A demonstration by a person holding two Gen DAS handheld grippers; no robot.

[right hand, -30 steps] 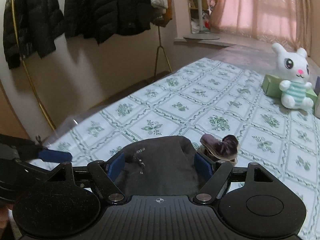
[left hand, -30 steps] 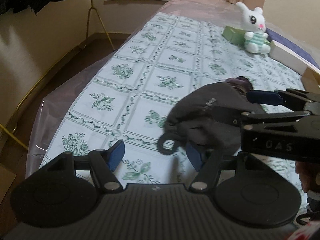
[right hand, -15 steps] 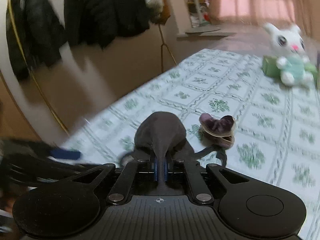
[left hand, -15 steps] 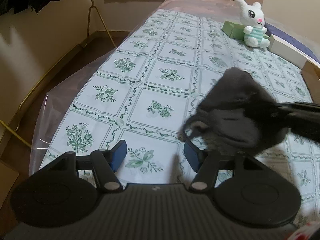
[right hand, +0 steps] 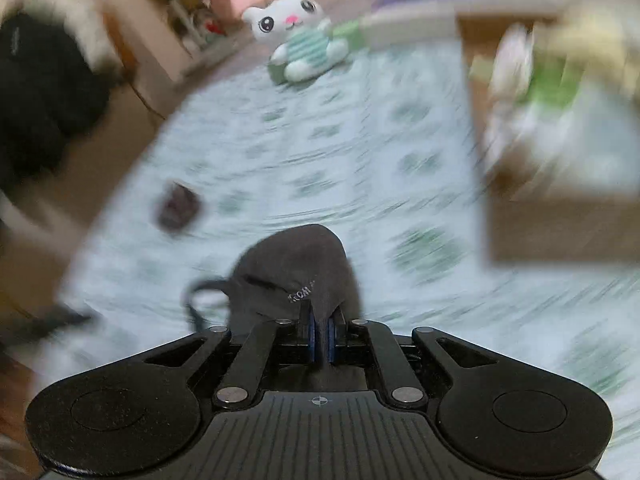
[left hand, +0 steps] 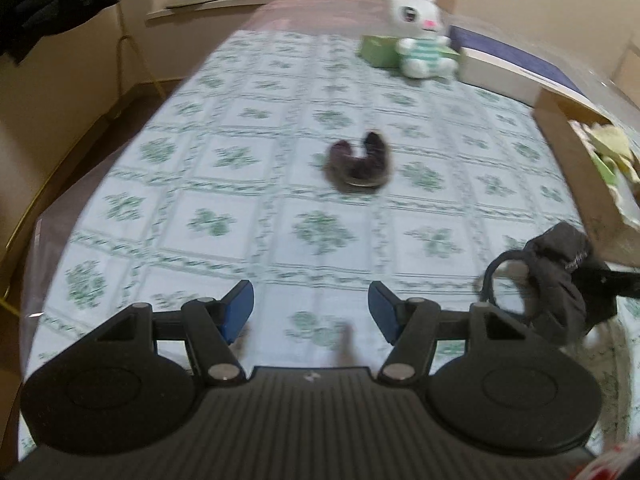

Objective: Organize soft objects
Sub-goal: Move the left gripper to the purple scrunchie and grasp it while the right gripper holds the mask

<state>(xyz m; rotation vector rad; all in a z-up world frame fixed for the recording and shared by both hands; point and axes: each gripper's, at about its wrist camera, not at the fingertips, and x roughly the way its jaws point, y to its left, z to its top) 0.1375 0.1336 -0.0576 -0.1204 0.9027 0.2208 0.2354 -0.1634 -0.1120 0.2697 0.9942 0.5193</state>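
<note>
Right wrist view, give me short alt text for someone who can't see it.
The right gripper has its fingers shut on a dark grey fabric pouch with a cord loop, held above a green floral tablecloth. Beyond, blurred by motion, are a white bunny plush and a cardboard box.

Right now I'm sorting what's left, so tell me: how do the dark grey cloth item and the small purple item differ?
The dark grey cloth item hangs pinched in the shut right gripper, off the table; the small purple item lies free on the patterned tablecloth. The grey one is bigger and limp, with a loop; the purple one is compact and curled into a U. Both are dark and look soft.
</note>
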